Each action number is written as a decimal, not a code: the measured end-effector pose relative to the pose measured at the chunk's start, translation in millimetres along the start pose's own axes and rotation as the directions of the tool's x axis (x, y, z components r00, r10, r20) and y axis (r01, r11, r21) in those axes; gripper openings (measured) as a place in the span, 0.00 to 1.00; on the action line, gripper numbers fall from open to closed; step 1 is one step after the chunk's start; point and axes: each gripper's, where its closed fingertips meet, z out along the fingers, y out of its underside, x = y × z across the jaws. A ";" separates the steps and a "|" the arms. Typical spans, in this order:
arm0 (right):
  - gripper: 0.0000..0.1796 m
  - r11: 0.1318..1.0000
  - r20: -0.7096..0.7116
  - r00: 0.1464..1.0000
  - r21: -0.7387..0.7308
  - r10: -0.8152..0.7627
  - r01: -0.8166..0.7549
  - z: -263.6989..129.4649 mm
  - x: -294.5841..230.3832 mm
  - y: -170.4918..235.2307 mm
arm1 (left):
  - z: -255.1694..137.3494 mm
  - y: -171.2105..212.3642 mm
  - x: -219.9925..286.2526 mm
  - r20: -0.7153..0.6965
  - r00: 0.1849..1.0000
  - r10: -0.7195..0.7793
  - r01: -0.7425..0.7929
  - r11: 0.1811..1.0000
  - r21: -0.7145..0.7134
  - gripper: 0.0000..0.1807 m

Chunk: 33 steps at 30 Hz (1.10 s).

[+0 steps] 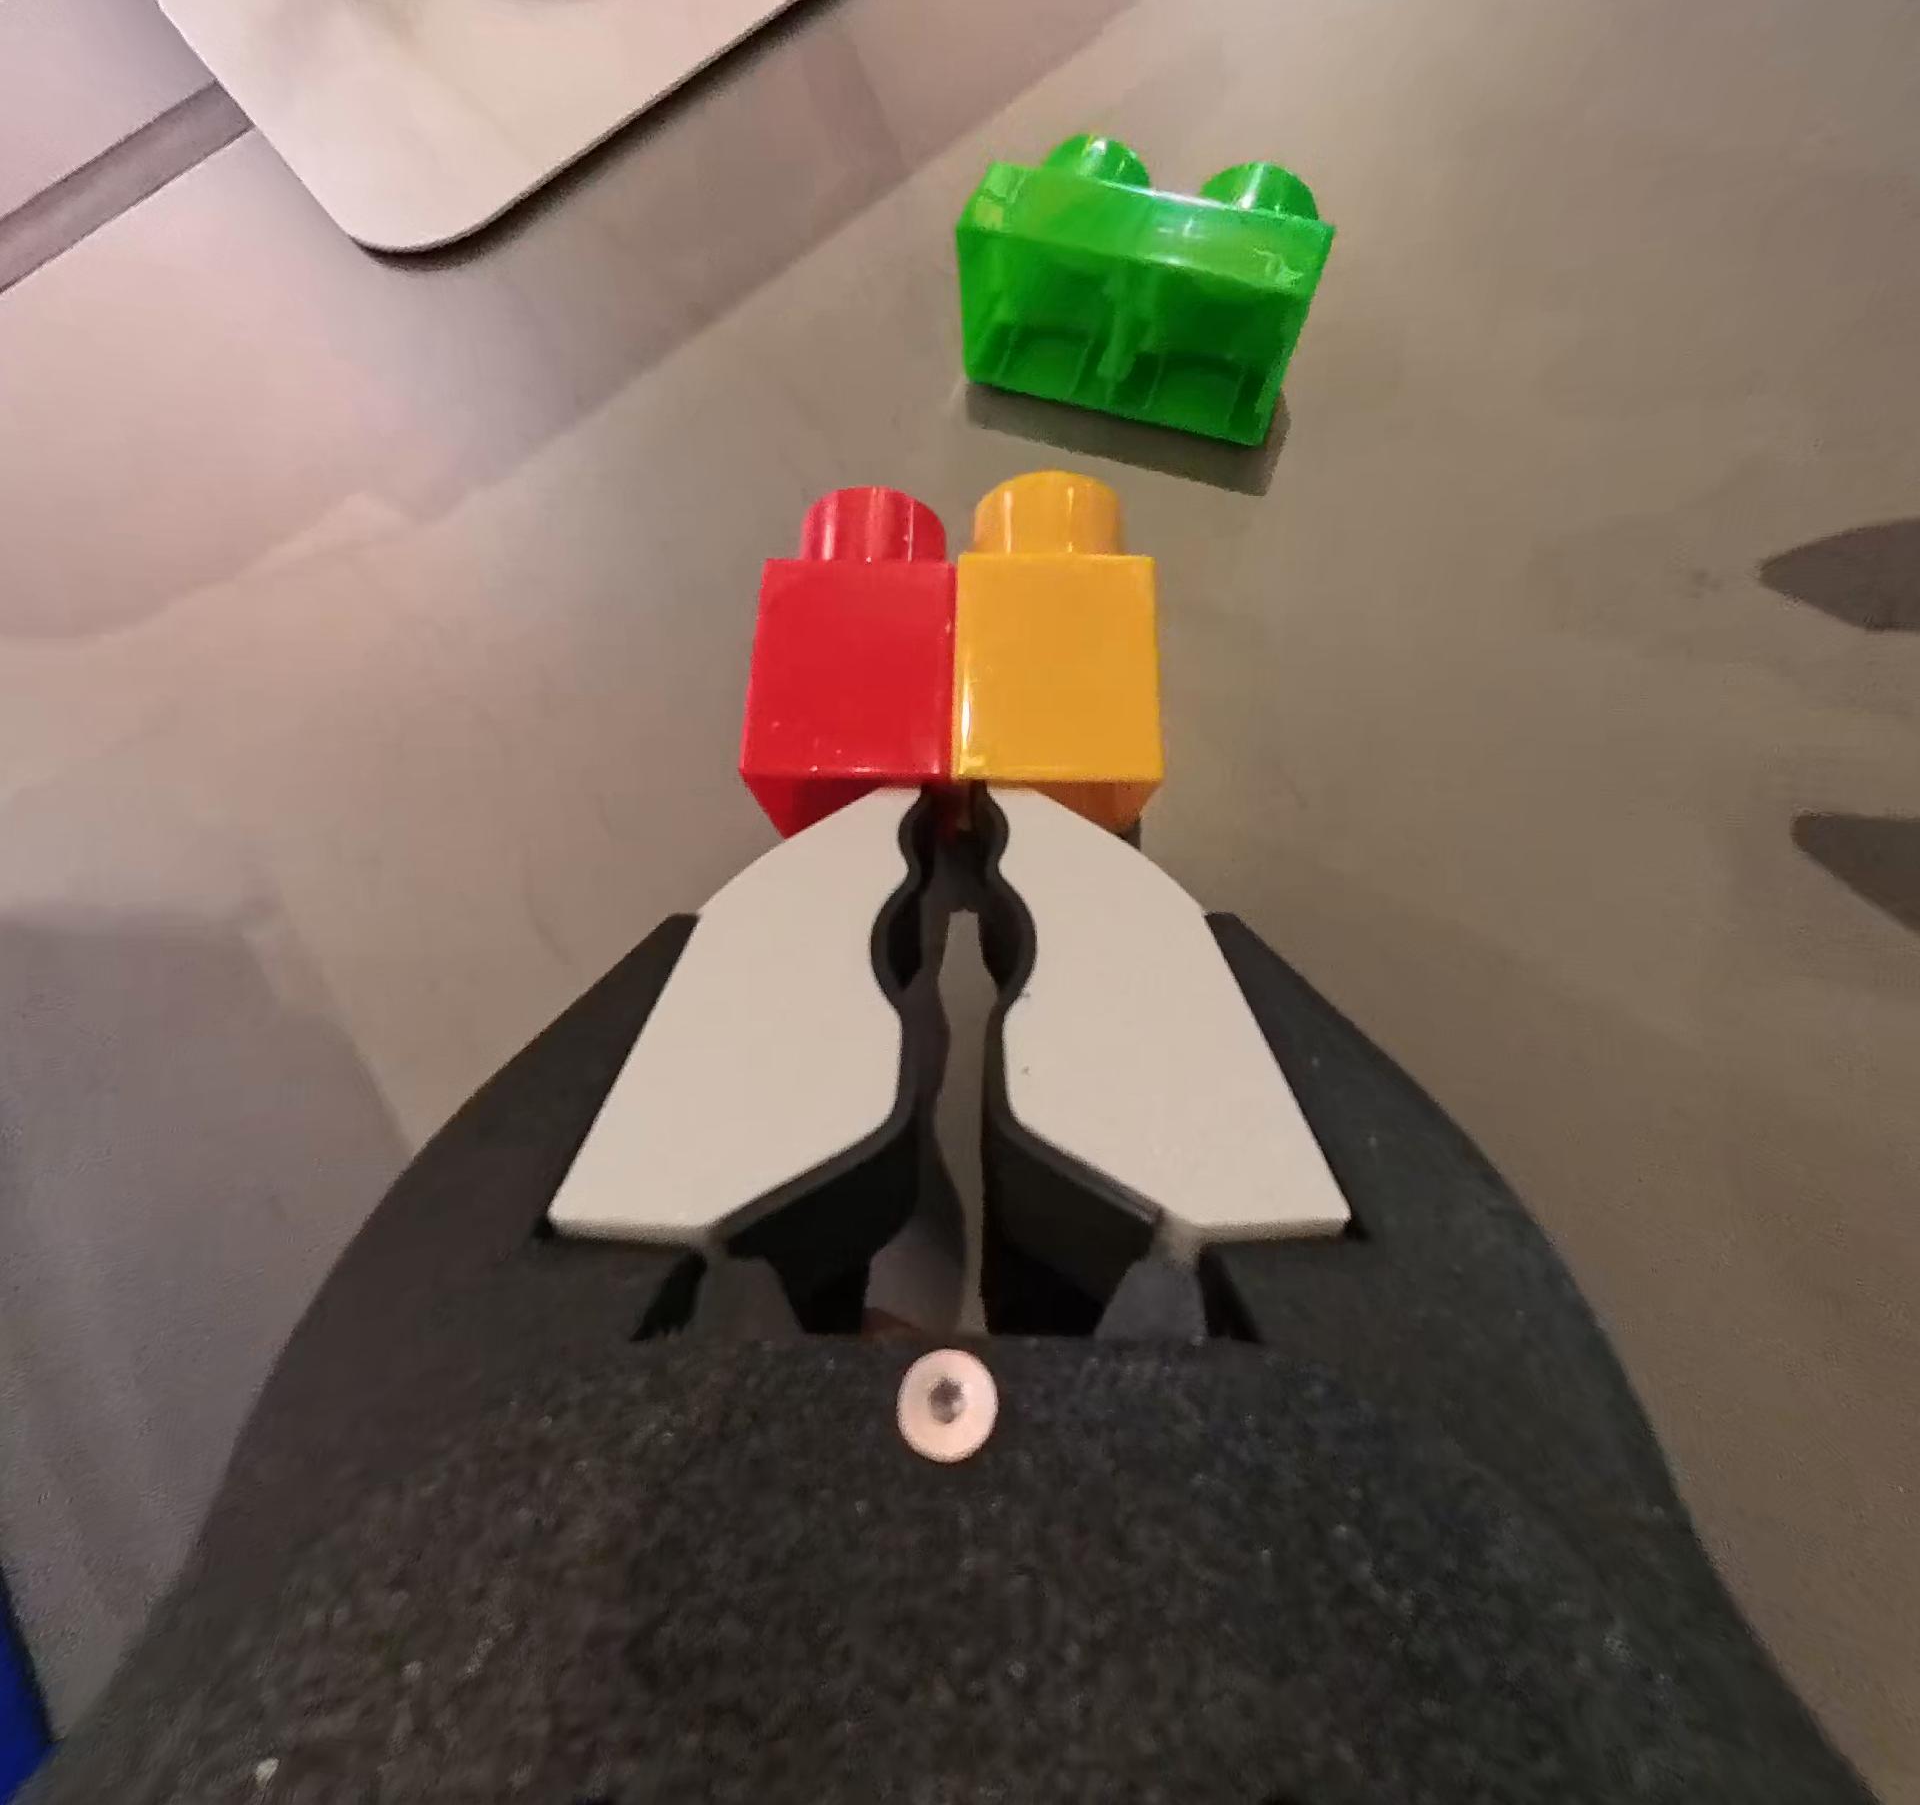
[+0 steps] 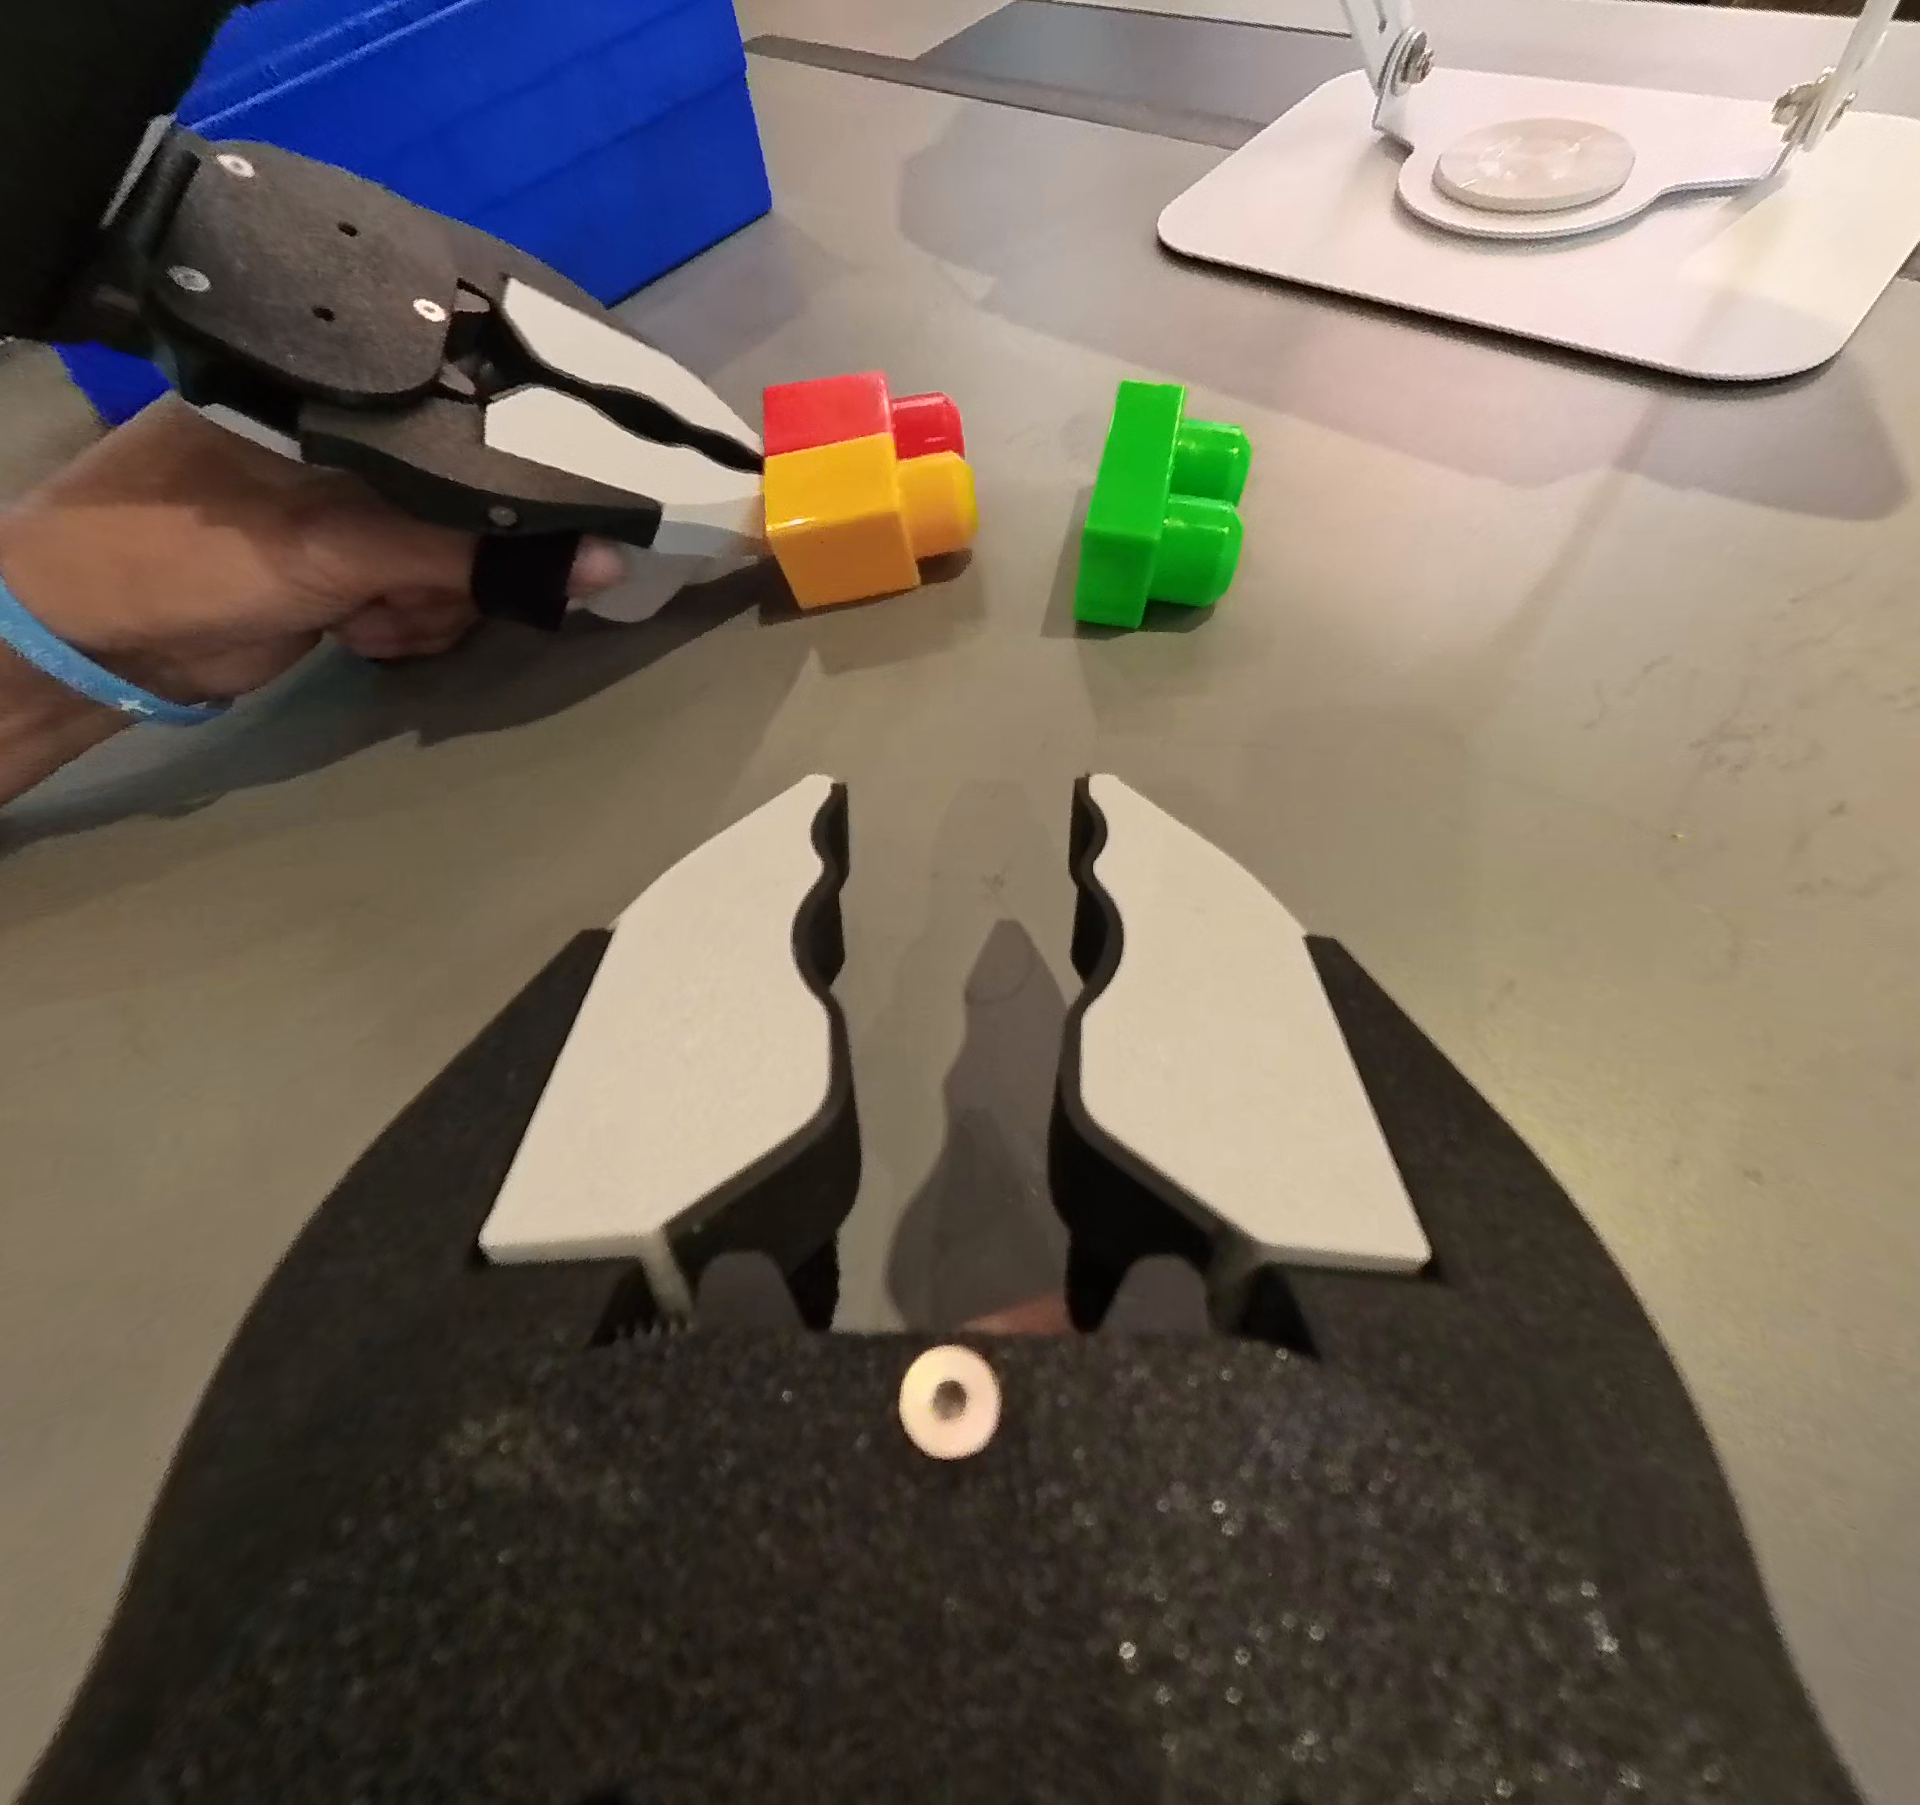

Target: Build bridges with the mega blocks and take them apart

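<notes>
A: What's the setting?
B: A grey table (image 2: 1455, 820); a blue bin (image 2: 499, 82) at its far left, a white stand base (image 2: 1507, 249) at far right; chair legs behind.
A: And the blocks?
B: The left gripper (image 2: 753, 498) is closed at the base of a red block (image 1: 847, 680) and an orange block (image 1: 1055, 680) set side by side; whether it pinches them I cannot tell; the green block (image 2: 1127, 508) lies just beyond, apart; the right gripper (image 2: 958, 805) is parted, empty, short of all three.
A: Any writing?
B: None legible.
</notes>
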 end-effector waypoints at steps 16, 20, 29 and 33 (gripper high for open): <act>0.23 1.000 0.005 1.000 0.017 0.016 -0.016 -1.4 0.9 -2.0 | -64.4 -0.9 18.3 -0.008 0.992 0.123 -0.118 0.966 0.230 0.03; 0.24 1.000 0.063 0.998 0.004 0.008 -0.008 -0.4 -1.0 -3.8 | -105.1 4.6 22.5 -0.039 0.992 0.124 -0.104 0.937 0.332 0.03; 0.29 0.887 0.186 0.903 -0.193 -0.387 0.420 38.5 37.1 -39.8 | -132.3 13.8 28.2 -0.169 0.982 0.084 -0.004 0.906 0.423 0.03; 0.30 0.777 0.376 0.776 -0.191 -0.507 0.600 59.7 34.8 -43.4 | -131.6 18.0 25.8 -0.194 0.977 0.086 0.003 0.907 0.422 0.03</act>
